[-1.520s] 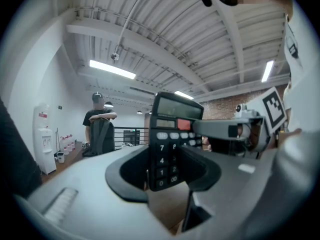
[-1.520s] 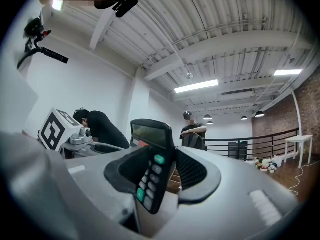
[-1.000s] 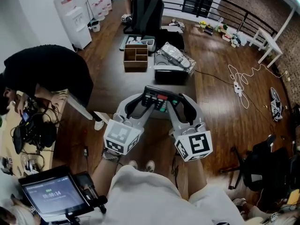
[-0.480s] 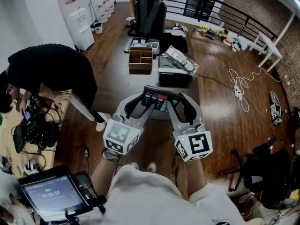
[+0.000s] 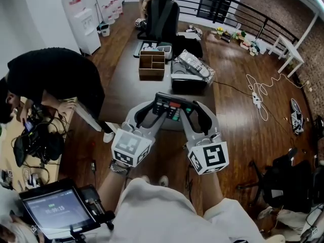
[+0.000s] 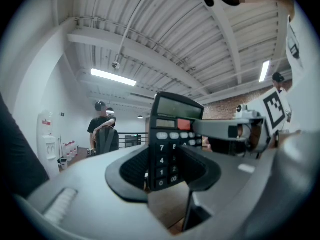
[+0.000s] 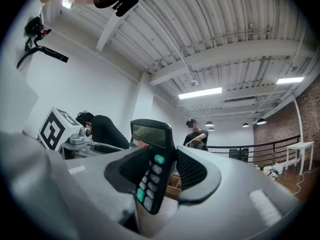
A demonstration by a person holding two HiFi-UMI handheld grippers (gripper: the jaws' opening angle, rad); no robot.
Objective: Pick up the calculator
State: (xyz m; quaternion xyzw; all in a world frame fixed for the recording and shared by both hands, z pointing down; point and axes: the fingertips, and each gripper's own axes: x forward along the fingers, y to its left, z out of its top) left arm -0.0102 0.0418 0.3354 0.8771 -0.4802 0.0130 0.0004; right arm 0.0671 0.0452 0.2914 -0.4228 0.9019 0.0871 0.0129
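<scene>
A black calculator (image 5: 171, 107) with a red key and green keys hangs above the near end of the grey table (image 5: 126, 87), held between both grippers. My left gripper (image 5: 156, 111) is shut on its left side and my right gripper (image 5: 187, 113) on its right side. In the left gripper view the calculator (image 6: 167, 144) stands upright between the jaws of the left gripper (image 6: 166, 171), its number keys facing the camera. In the right gripper view the calculator (image 7: 152, 169) shows edge-on, clamped in the right gripper (image 7: 161, 176), display at the top.
On the table beyond stand a wooden divided box (image 5: 152, 65) and a black bin (image 5: 188, 80) with a silver-wrapped bundle. A person in black (image 5: 55, 77) bends at the left. A backpack (image 5: 161, 14) and another person are at the far end. A tablet (image 5: 56, 210) sits lower left.
The table and boxes shifted slightly right and down in the head view during the first half second. Both grippers keep the same hold on the calculator.
</scene>
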